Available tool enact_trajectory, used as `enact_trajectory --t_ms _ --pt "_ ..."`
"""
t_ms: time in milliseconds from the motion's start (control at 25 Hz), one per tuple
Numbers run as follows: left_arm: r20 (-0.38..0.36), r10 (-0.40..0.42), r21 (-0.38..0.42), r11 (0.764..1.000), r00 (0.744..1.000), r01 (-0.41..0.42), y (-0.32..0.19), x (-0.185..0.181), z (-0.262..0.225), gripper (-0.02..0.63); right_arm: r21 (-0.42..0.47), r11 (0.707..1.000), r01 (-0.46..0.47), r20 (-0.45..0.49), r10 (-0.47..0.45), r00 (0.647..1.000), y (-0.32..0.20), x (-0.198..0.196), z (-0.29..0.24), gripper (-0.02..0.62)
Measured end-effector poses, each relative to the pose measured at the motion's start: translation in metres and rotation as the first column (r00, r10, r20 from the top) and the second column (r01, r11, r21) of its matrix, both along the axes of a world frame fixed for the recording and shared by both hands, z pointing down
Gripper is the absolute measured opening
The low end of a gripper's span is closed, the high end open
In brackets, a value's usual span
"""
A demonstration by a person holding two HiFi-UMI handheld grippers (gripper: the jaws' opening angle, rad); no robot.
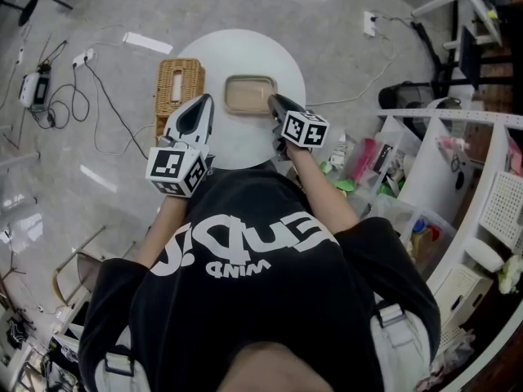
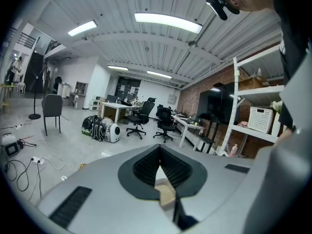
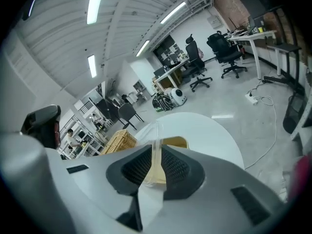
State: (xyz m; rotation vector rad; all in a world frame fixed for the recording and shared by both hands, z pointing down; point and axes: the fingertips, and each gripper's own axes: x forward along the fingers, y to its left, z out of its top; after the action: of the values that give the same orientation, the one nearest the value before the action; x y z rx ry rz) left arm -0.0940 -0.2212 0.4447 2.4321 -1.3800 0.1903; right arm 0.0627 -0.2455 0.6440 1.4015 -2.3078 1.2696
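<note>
Film [image 3: 157, 130], clear, is pinched in the narrow jaws of the right gripper [image 3: 156, 147] and rises past their tips; tray [image 3: 177, 141] lies just beyond. Jaws of the left gripper [image 2: 159, 146] meet, empty.

Round white table [image 1: 245, 51] — wicker basket [image 1: 178, 88], tan tray [image 1: 249, 94] on it.
</note>
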Motion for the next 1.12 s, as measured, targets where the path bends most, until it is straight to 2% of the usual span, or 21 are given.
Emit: enact_trajectory --t_ms 240,440,760,1120 --pt "-0.014 -0.005 0.012 1.000 1.000 0.005 0.004 0.000 -0.004 0.000 0.076 0.997 0.021 0.061 -0.026 0.998 0.005 -0.013 -0.045 0.040" --pt "-0.021 -0.017 0.028 0.999 1.000 0.017 0.007 -0.001 -0.008 0.000 0.190 0.982 0.018 0.089 -0.036 0.995 0.003 -0.016 -0.095 0.040" --pt "-0.035 -0.035 0.043 0.998 0.999 0.037 0.013 -0.006 -0.014 0.000 0.396 0.918 -0.027 0.073 -0.002 0.997 0.012 0.006 -0.191 0.038" --pt "-0.056 -0.029 0.077 0.996 0.998 0.034 0.017 -0.005 -0.031 -0.001 0.491 0.871 0.022 -0.027 -0.011 1.000 0.062 0.020 -0.239 0.037"
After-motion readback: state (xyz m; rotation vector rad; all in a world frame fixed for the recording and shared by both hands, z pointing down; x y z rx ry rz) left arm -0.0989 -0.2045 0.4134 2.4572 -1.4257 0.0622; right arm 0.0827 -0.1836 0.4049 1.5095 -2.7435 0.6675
